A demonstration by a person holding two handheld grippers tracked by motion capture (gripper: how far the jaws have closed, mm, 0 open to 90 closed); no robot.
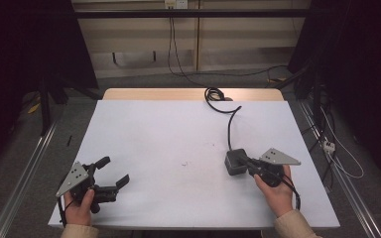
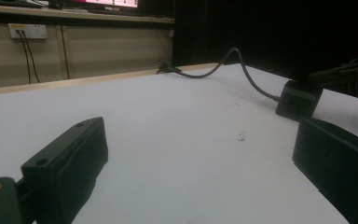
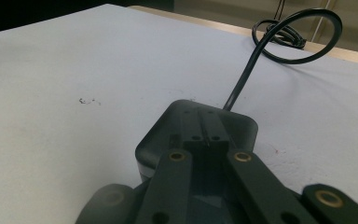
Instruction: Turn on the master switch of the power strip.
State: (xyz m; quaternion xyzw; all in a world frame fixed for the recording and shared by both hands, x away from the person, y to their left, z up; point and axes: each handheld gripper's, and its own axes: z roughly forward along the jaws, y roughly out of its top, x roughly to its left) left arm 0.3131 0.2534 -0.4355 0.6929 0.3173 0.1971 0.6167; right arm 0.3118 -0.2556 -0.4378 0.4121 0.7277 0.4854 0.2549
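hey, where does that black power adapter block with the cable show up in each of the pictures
High view: the black adapter block lies right of centre on the white table, at the tip of the right gripper.
Left gripper view: the block sits at the right, on the table, its cable running back to the far edge.
Right gripper view: lower centre, right under the closed jaws.
Shared landmark: the small dark smudge on the table beside the block.

No lettering, label, brand or number can be read anywhere — not on the black adapter block, not on the wall sockets (too small and blurred).
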